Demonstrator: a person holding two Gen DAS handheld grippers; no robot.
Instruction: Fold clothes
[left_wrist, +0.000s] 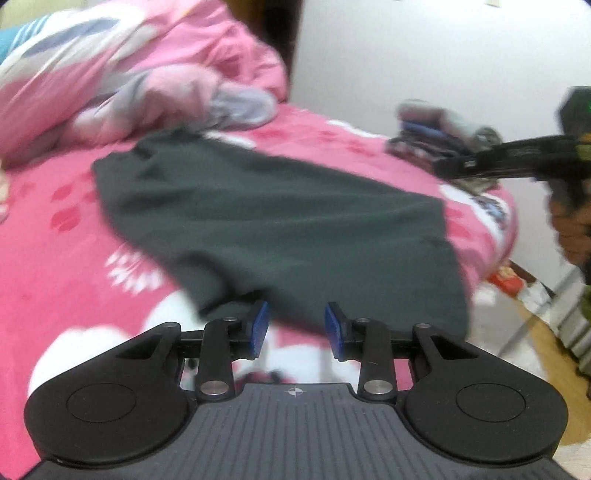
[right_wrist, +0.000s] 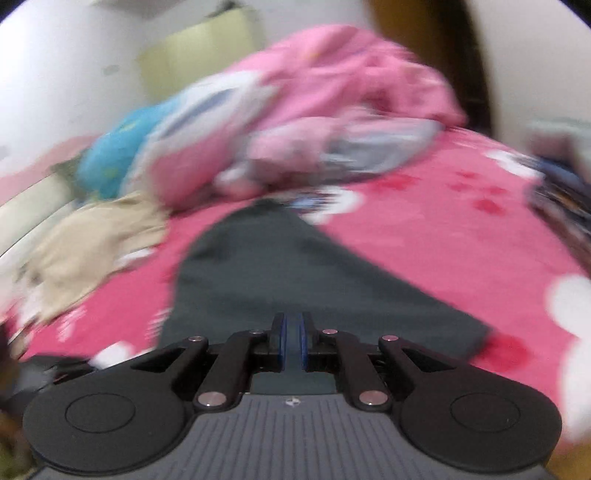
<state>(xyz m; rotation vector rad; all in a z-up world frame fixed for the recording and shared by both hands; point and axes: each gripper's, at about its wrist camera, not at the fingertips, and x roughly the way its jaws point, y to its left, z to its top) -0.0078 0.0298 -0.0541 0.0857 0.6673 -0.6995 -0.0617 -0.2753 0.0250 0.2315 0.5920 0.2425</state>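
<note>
A dark grey garment (left_wrist: 273, 218) lies spread on the pink bed cover (left_wrist: 55, 266). My left gripper (left_wrist: 296, 325) is open just above the garment's near edge, nothing between its blue pads. In the right wrist view the same garment (right_wrist: 266, 280) stretches away from my right gripper (right_wrist: 294, 343), whose pads are shut on its near edge. The right gripper also shows in the left wrist view (left_wrist: 439, 168) at the far right, held above the bed's corner. Both views are blurred.
A heap of pink bedding and unfolded clothes (left_wrist: 140, 74) fills the back of the bed. A stack of folded clothes (left_wrist: 439, 129) sits at the far right corner. A beige garment (right_wrist: 92, 243) lies at the left. The floor with clutter (left_wrist: 517, 288) lies beyond the bed edge.
</note>
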